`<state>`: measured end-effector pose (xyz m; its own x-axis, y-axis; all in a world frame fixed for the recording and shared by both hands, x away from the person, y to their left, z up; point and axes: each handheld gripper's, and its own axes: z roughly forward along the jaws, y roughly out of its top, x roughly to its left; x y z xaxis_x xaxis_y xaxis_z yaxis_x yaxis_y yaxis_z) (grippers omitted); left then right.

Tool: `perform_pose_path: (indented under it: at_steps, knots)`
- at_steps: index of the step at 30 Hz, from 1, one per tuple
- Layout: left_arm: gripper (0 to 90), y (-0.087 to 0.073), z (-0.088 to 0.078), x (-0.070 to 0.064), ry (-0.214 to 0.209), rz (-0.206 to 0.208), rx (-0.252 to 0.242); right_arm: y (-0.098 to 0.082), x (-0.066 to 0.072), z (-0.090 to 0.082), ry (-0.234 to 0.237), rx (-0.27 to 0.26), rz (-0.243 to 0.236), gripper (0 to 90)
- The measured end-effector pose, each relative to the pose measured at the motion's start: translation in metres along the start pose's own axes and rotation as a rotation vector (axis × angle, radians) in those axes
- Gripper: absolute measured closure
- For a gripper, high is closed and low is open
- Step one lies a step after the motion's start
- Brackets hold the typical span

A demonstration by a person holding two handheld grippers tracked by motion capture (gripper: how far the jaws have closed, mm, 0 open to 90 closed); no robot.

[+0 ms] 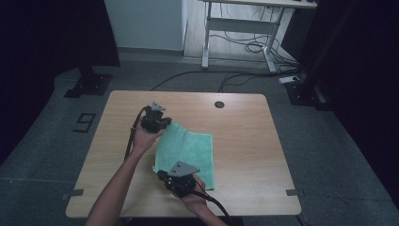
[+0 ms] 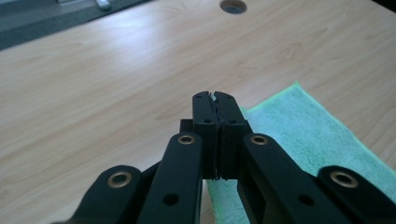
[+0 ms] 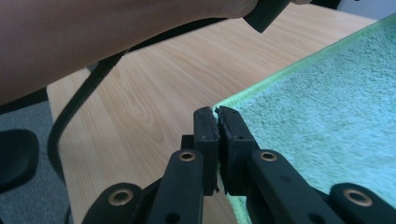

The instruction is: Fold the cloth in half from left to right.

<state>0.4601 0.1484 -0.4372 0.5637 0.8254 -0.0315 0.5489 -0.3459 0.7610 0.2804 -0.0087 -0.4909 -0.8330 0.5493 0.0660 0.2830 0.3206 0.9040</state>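
High view: green towel (image 1: 188,153) lies flat near the middle of the bench (image 1: 244,141), a little toward the near edge; left gripper (image 1: 162,126) sits at the towel's far left corner, right gripper (image 1: 165,178) at its near left corner; both hands hold their tools low over the cloth.

Left gripper view: jaws pressed together, a sliver of pale cloth shows at the tips; reads as pinching the towel (image 2: 299,135) corner, rest of the towel spreads off to the right.

Right gripper view: jaws likewise closed on the towel (image 3: 317,121) edge right at its corner; the other forearm (image 3: 107,42) and a black cable (image 3: 74,112) cross above.

Risks, my judgement: both grips are thin, right at the hem, so a quick lift could let a corner slip out; uneven pull between hands would skew or bunch the cloth; the trailing cable could drag over the towel.

Around: round grommet hole (image 1: 219,104) near the far edge, well apart from the towel; rest of bench bare wood; floor cables (image 1: 244,47) and a desk frame (image 1: 235,28) beyond; nothing blocks a fold to the right.
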Motion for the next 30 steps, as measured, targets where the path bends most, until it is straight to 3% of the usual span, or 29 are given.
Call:
perform_pose_path:
  at_steps: [5,8,12,25,30]
  knots:
    - [88.6,0.007,-0.02,0.003,0.031,0.018,-0.023,0.015,0.011,0.003,0.013,-0.035,-0.029,85.9]
    - [88.5,0.008,-0.022,0.0,0.027,0.015,-0.026,0.017,0.016,0.001,0.012,-0.042,-0.044,85.9]
    - [88.4,0.006,-0.008,-0.008,0.015,0.018,-0.001,0.012,0.012,-0.005,-0.001,-0.038,-0.032,85.8]
    - [88.2,0.009,0.048,-0.025,-0.018,-0.002,0.068,-0.012,-0.019,-0.024,-0.037,-0.041,0.055,85.7]
    - [88.1,0.007,0.061,-0.035,-0.027,0.017,0.089,-0.023,-0.025,-0.031,-0.05,-0.039,0.079,85.6]
